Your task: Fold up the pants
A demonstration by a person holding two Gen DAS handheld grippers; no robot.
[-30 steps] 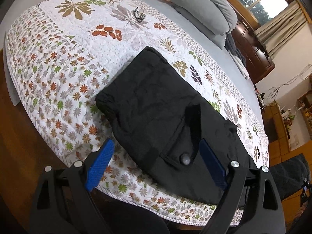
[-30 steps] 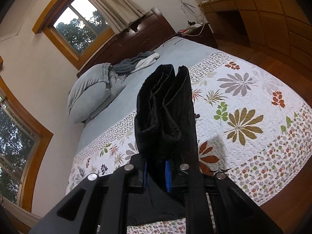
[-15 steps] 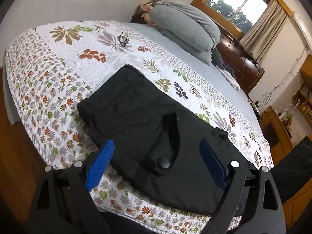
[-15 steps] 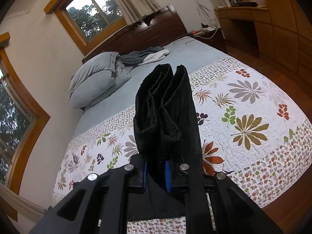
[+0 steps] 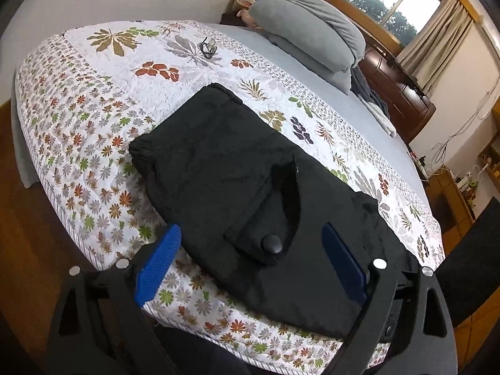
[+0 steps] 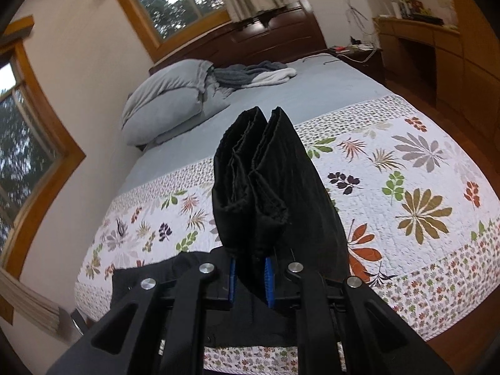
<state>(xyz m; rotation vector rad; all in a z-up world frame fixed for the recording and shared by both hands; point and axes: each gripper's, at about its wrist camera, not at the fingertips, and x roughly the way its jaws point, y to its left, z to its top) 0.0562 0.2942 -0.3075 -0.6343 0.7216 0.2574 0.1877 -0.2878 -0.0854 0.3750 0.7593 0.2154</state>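
Two tongs | left (image 5: 250, 259) apart | right (image 6: 250, 278) clamped on pants (image 6: 259, 181), hiding quilt (image 6: 406, 168)

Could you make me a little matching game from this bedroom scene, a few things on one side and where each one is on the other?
Things:
1. black pants
2. grey pillows
3. eyeglasses
4. right tongs

Places or states:
A. stacked at the head of the bed
B. clamped on a bunch of black cloth
C. lying on the quilt near its front edge
D. small and alone on the far part of the quilt

Pairs: 1-C, 2-A, 3-D, 4-B
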